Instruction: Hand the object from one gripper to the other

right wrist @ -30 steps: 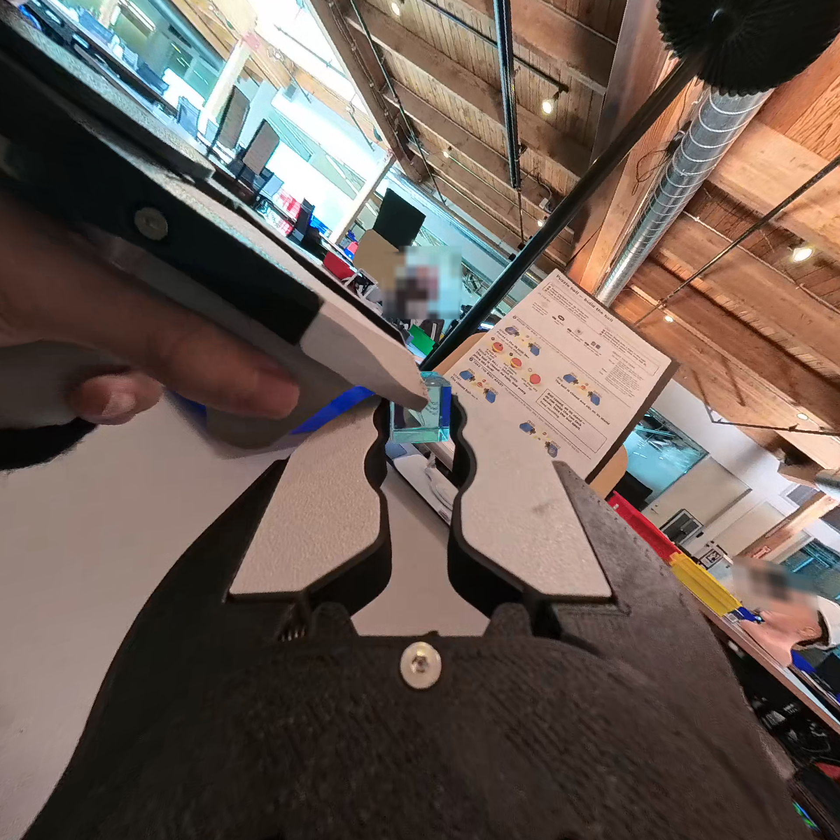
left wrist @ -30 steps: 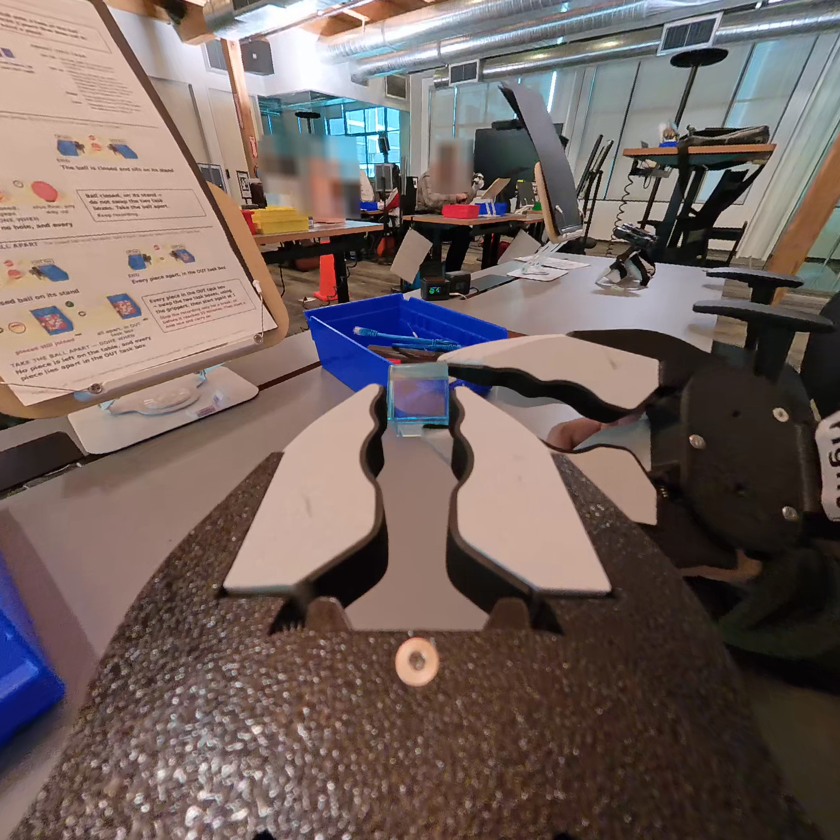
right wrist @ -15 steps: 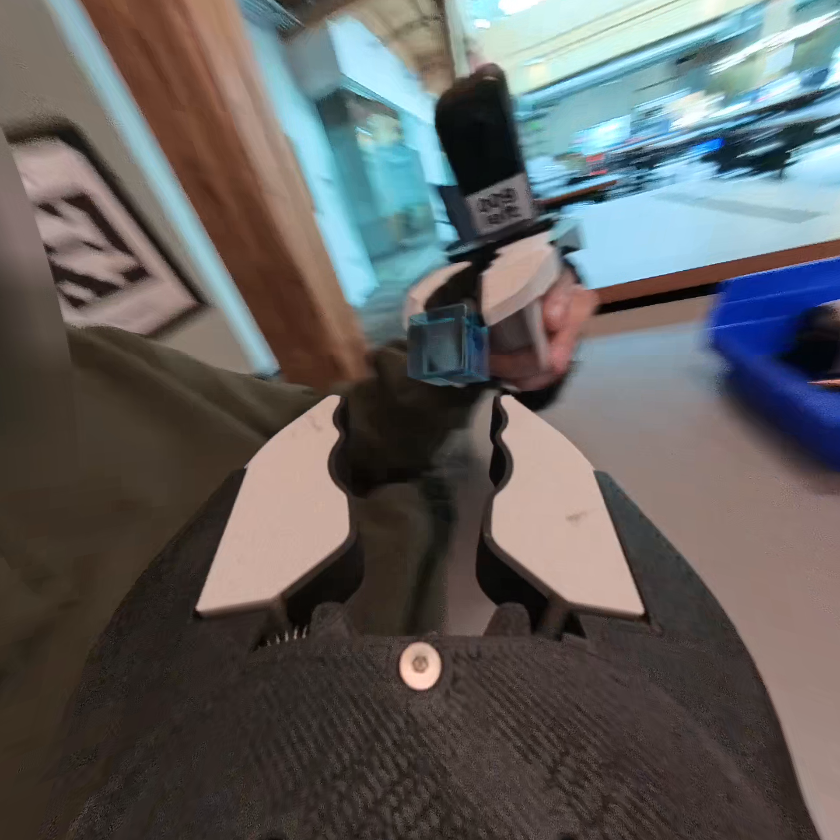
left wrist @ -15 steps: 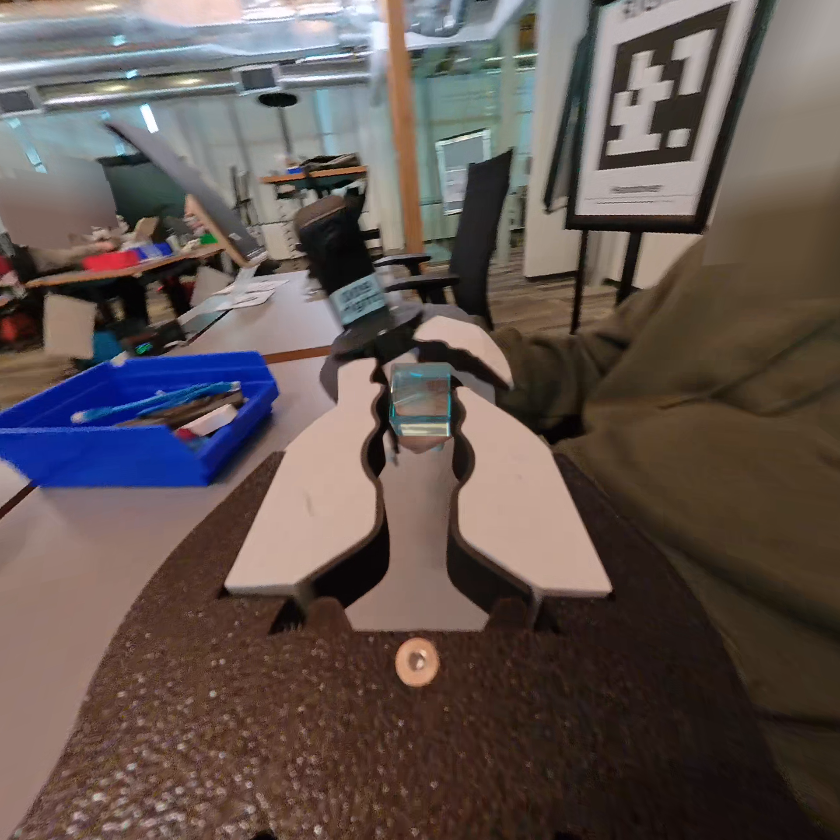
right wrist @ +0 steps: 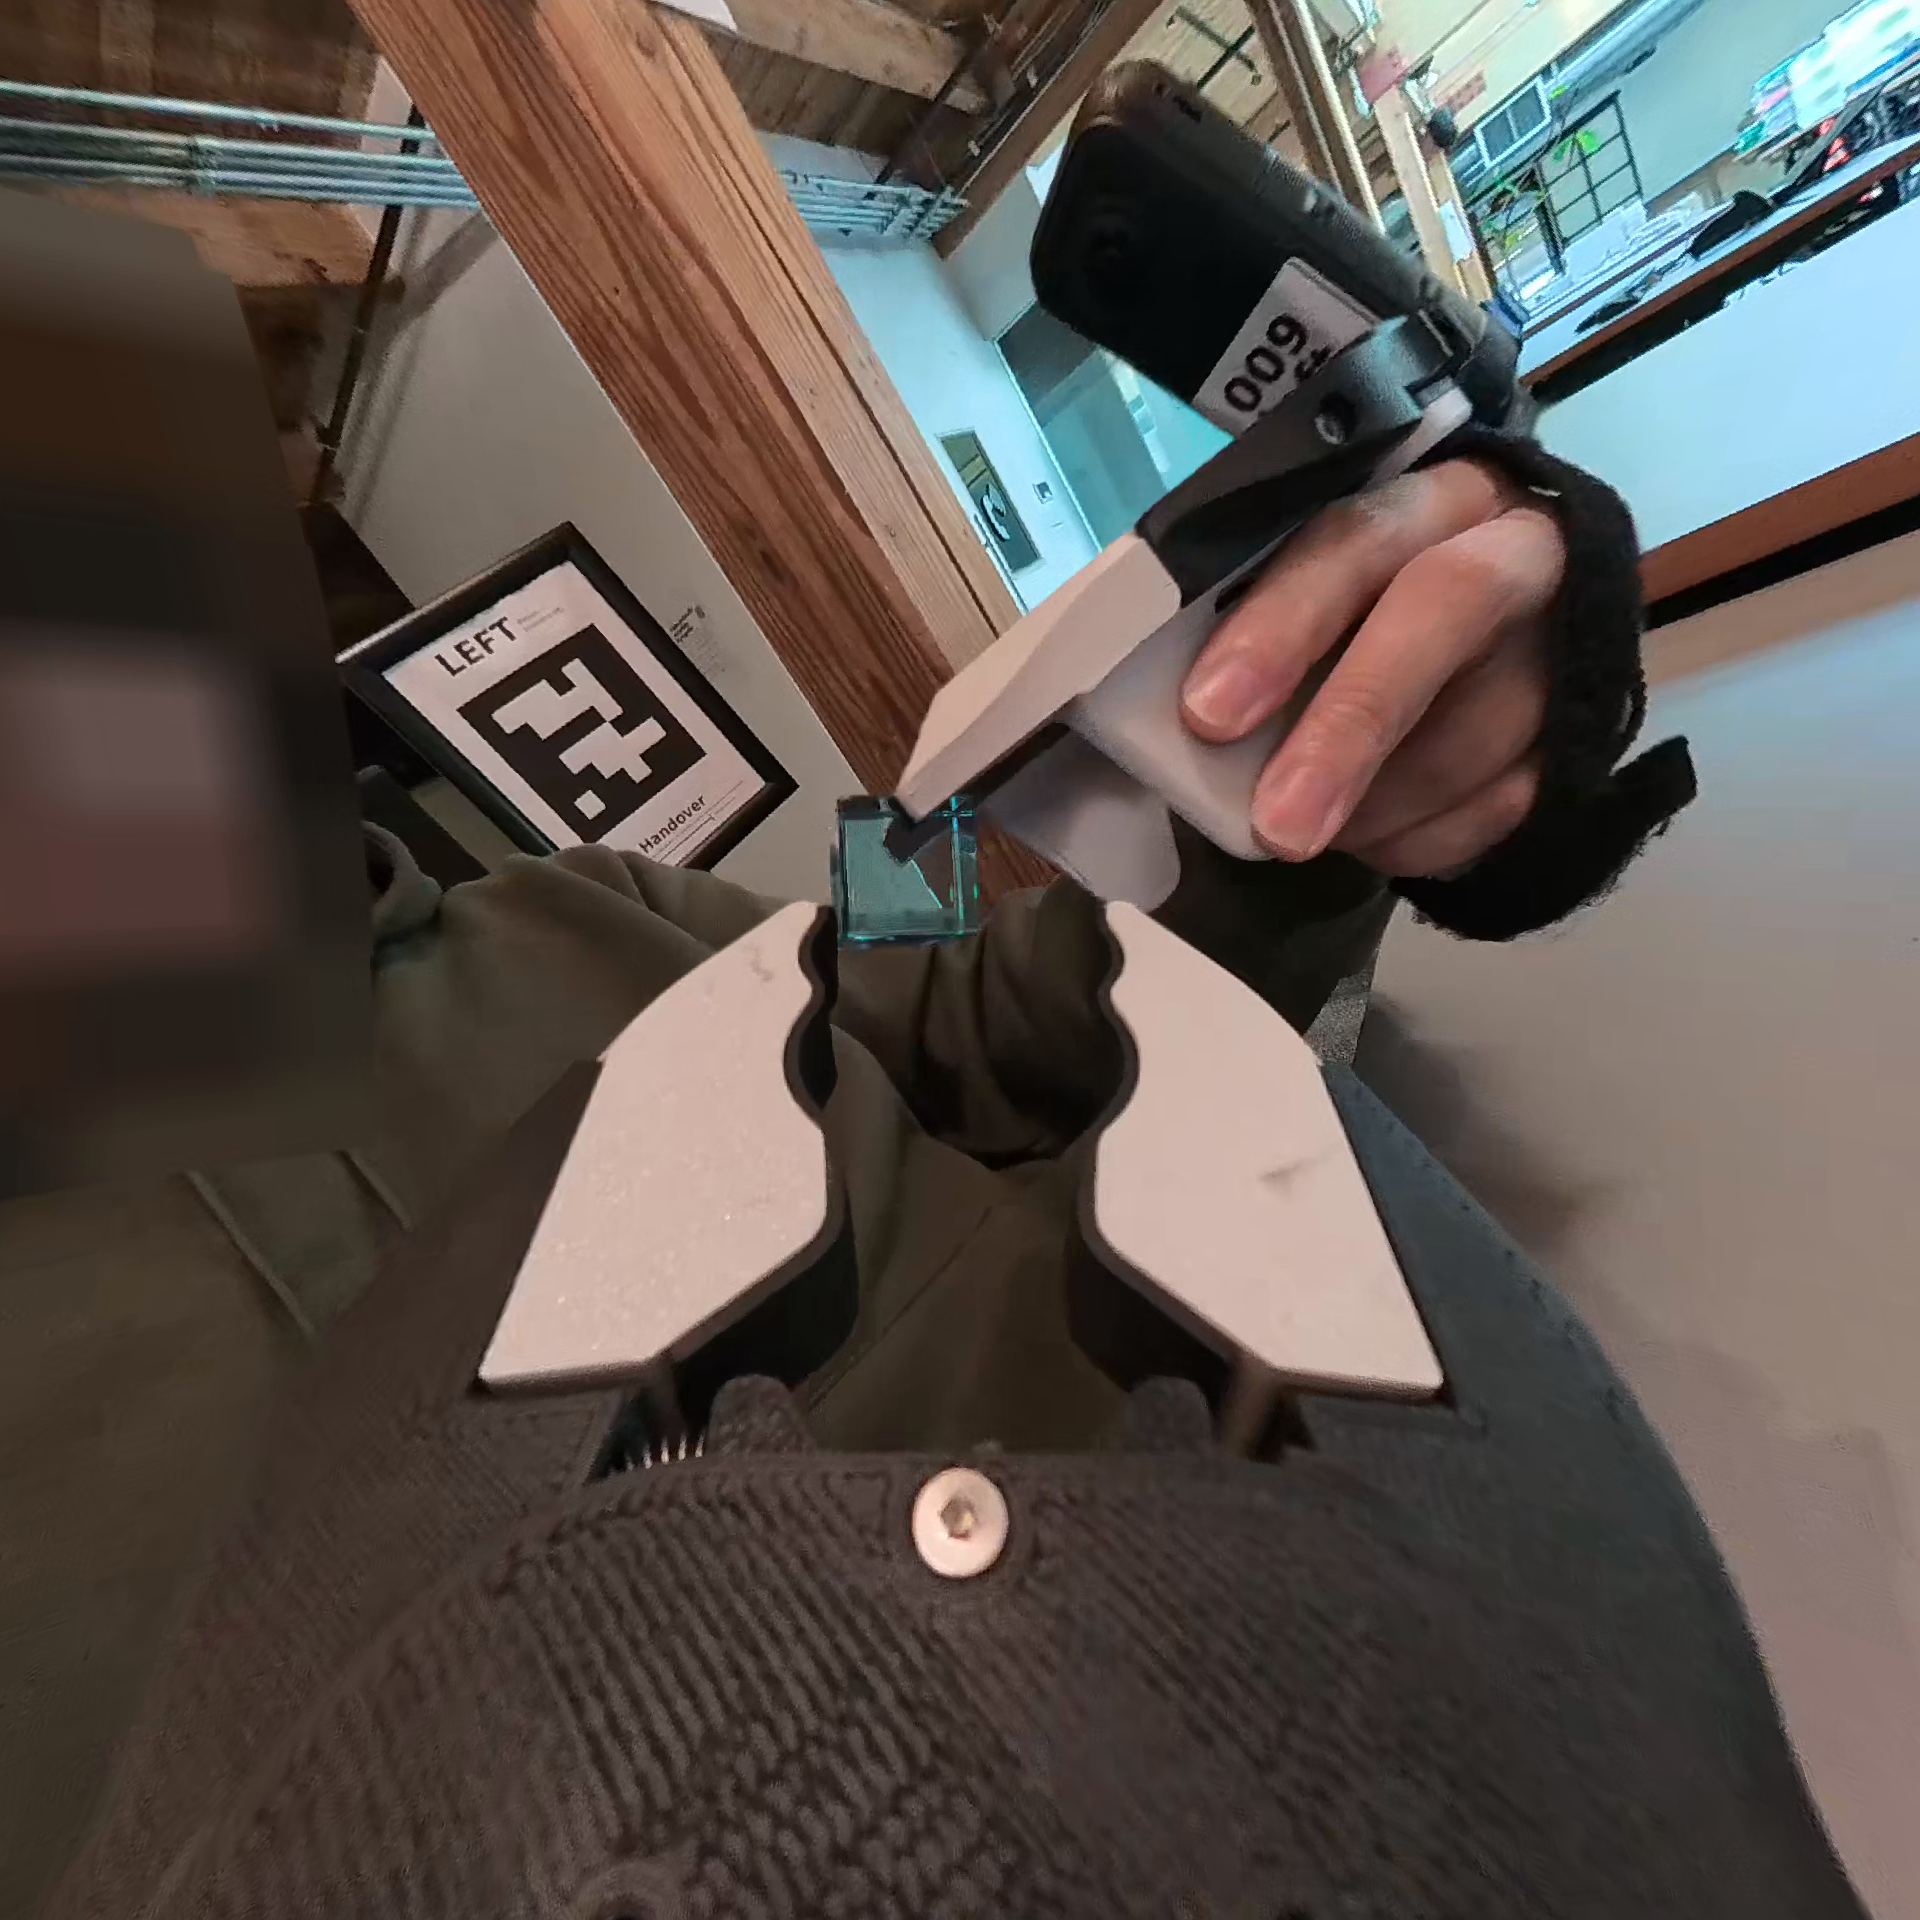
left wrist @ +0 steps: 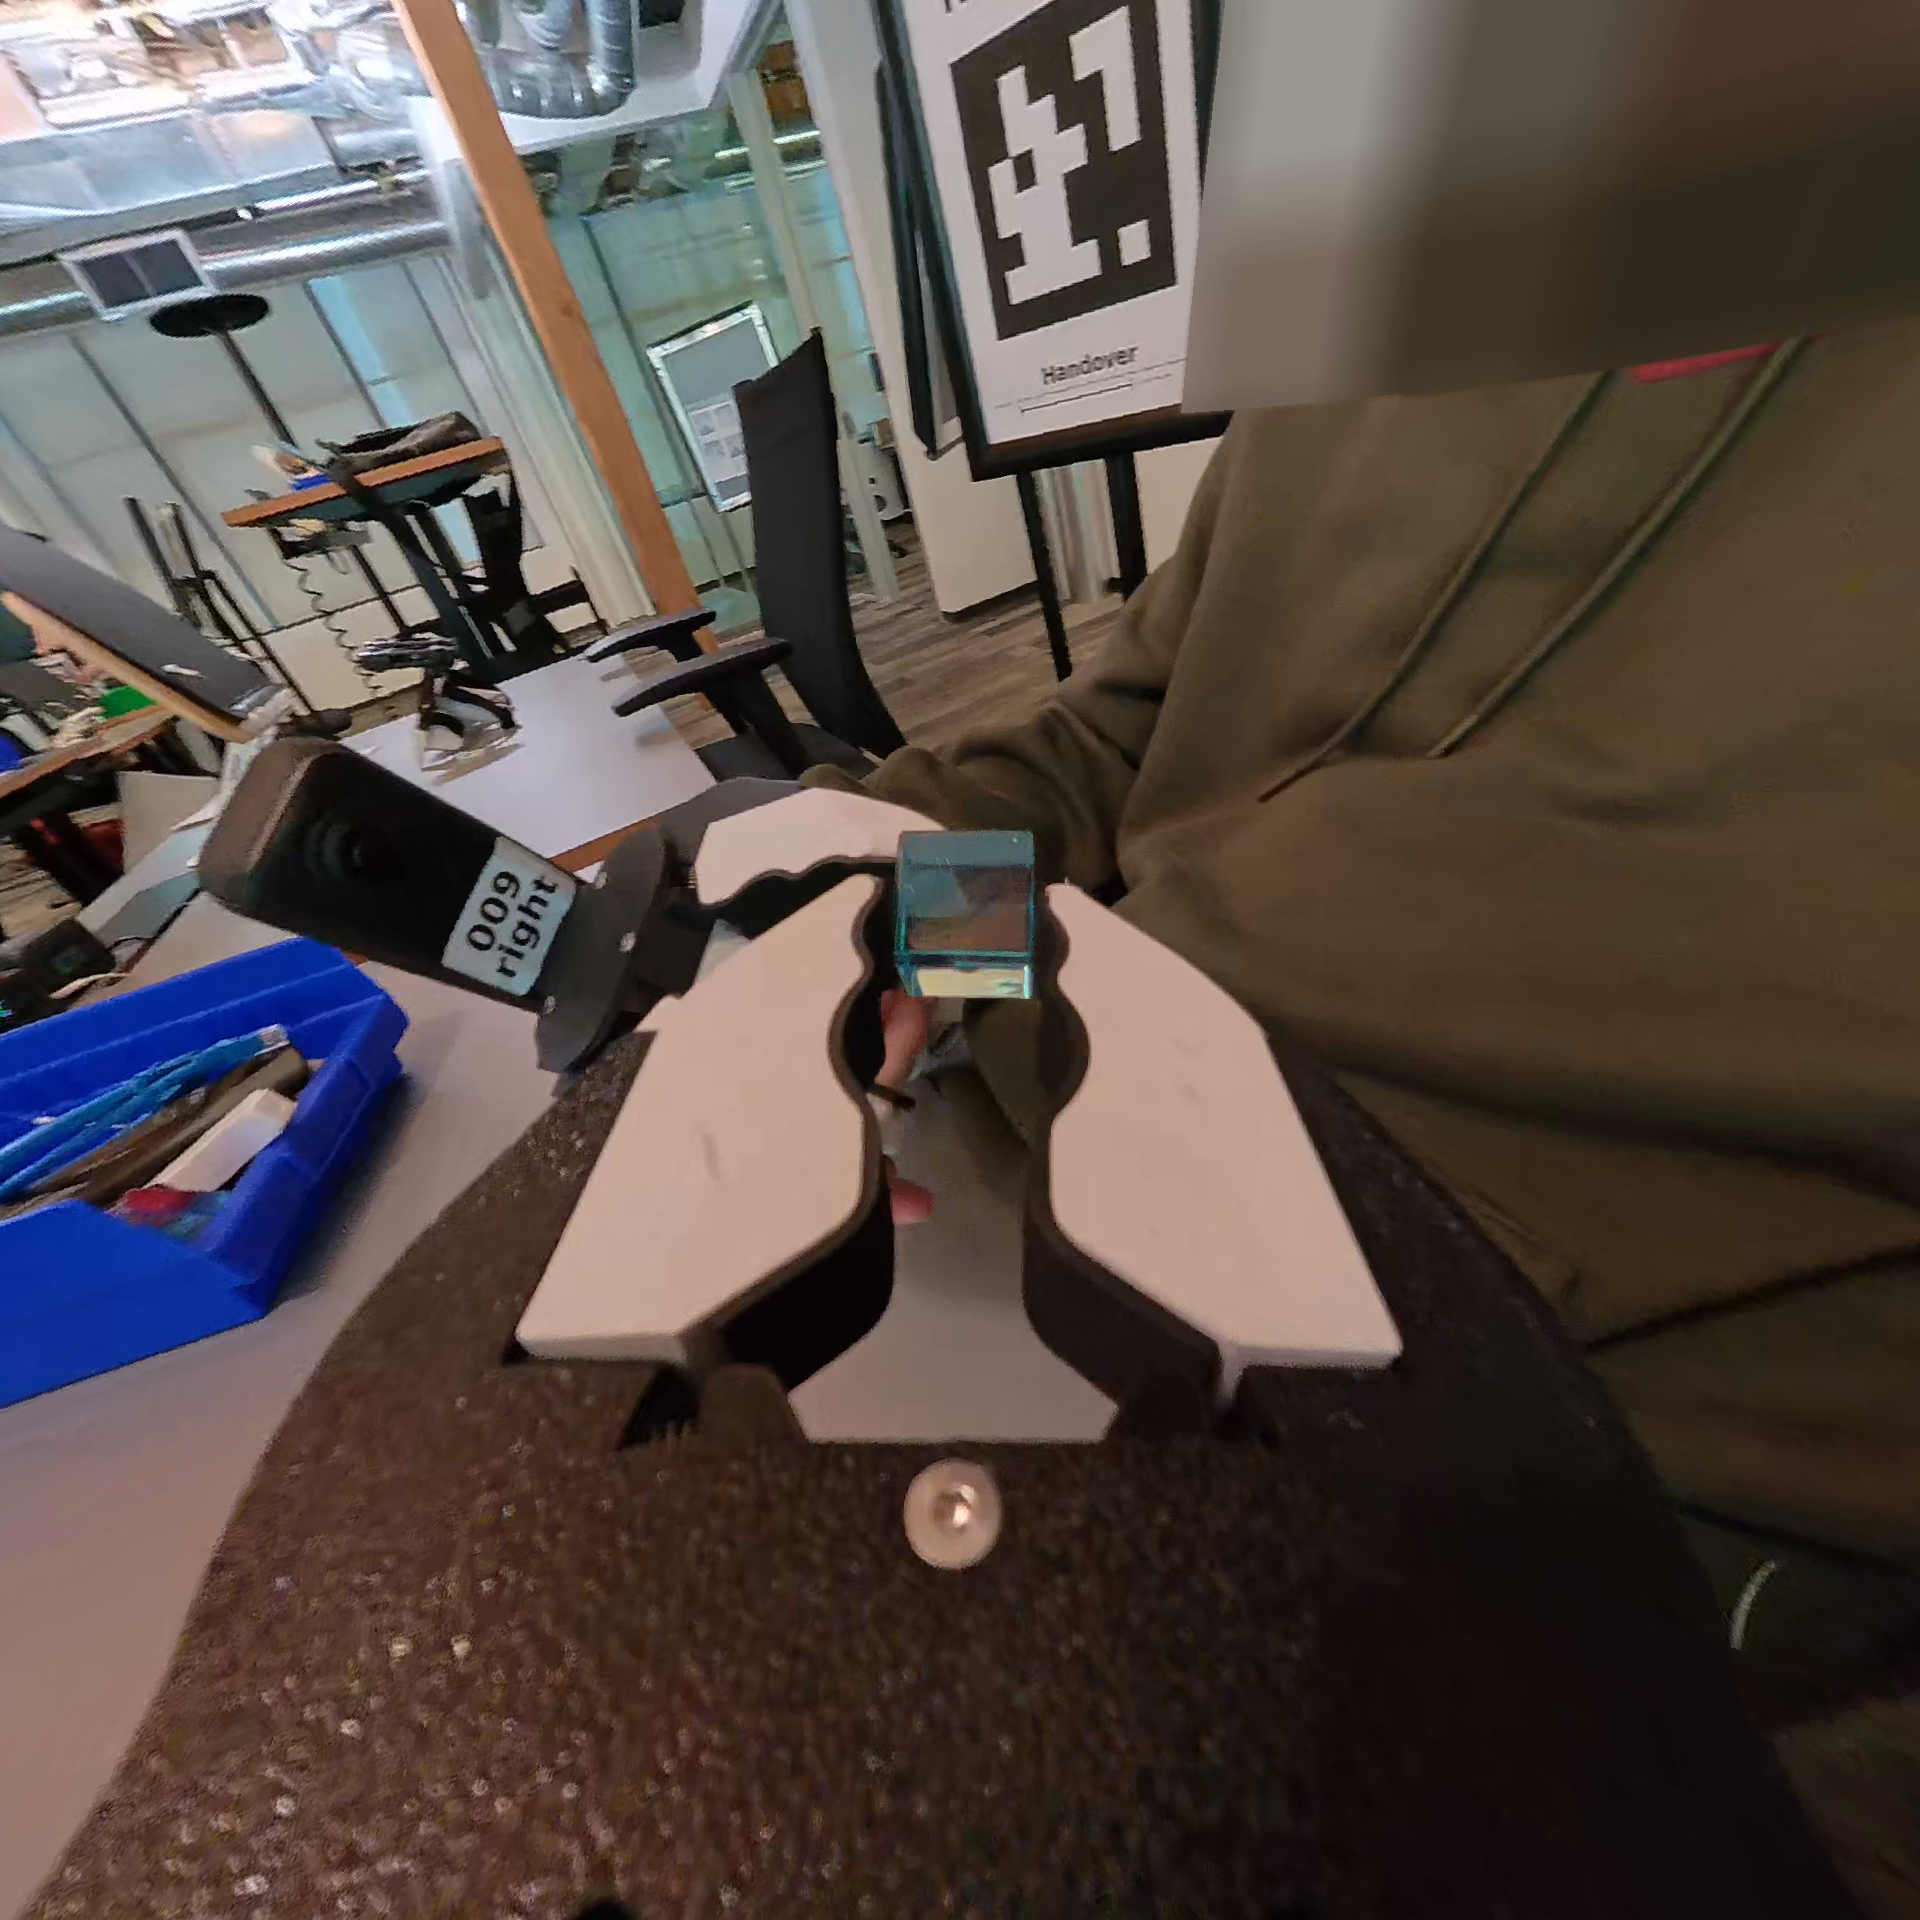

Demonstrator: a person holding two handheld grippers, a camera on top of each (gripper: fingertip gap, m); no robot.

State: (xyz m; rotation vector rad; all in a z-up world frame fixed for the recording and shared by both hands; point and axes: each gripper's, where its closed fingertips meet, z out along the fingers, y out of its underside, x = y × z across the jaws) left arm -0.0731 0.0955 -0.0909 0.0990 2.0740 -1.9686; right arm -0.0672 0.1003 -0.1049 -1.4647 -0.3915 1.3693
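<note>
Gripping a clear, teal-tinted glassy cube (left wrist: pixel 966 914) between flat grey fingertips, the left gripper (left wrist: pixel 961 920) held it in mid-air above the grey table (left wrist: pixel 125 1475). The right gripper (right wrist: pixel 961 935) stood wide apart, its left scalloped fingertip (right wrist: pixel 800 956) just beside the cube's near edge.

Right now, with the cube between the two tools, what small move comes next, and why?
Probably shift the right hand-held gripper a little left, then forward, and close. The left hand-held gripper is shut on the clear teal cube, while the right's jaws stand open with the cube just past its left fingertip, off centre.
</note>
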